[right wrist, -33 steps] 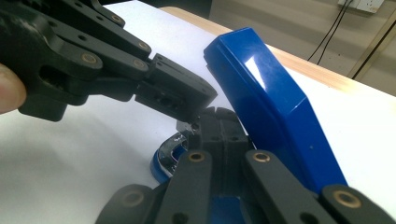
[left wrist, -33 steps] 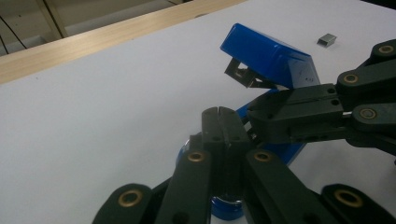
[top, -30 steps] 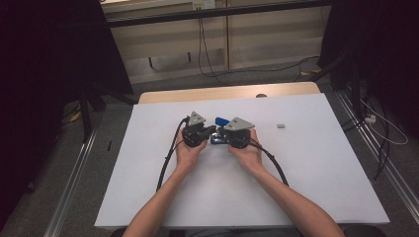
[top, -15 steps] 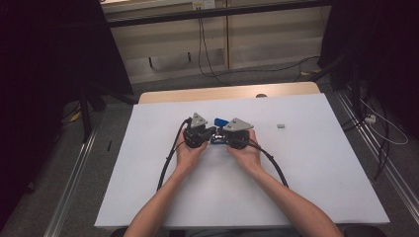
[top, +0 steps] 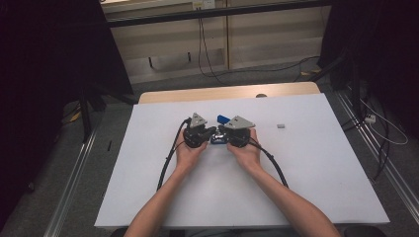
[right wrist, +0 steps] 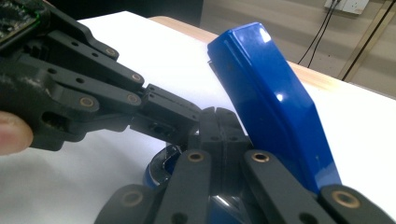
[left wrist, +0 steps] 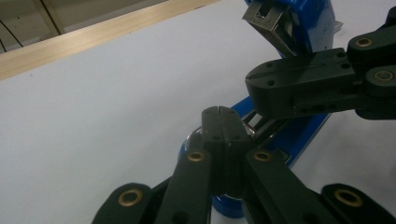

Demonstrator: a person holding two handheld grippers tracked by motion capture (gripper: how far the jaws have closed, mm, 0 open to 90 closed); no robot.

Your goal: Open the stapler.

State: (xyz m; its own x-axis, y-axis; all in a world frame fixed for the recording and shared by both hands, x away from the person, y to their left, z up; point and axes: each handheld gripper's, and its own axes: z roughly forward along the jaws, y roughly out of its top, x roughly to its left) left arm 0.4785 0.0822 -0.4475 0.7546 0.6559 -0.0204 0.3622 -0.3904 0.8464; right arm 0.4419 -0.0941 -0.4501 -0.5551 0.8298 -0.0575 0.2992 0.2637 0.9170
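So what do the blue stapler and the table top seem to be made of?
The stapler's blue cover looks like glossy plastic or painted metal: it shows bright highlights. The channel under its raised top is grey and shiny, probably metal. The table top is matte white, without glare, perhaps laminate or paper; its far edge looks like light wood.

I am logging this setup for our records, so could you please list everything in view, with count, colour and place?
stapler: one, blue, lid swung open, middle of the table between the two grippers
small block: one, grey, on the sheet to the right of the grippers
table: one, white sheet over a wooden top, wood edge showing at the far side
cables: several, black, on the floor and wall beyond the table
left gripper: one, black, jaws shut, at the stapler's base
right gripper: one, black, jaws shut, by the lid
hands: two, holding the grippers
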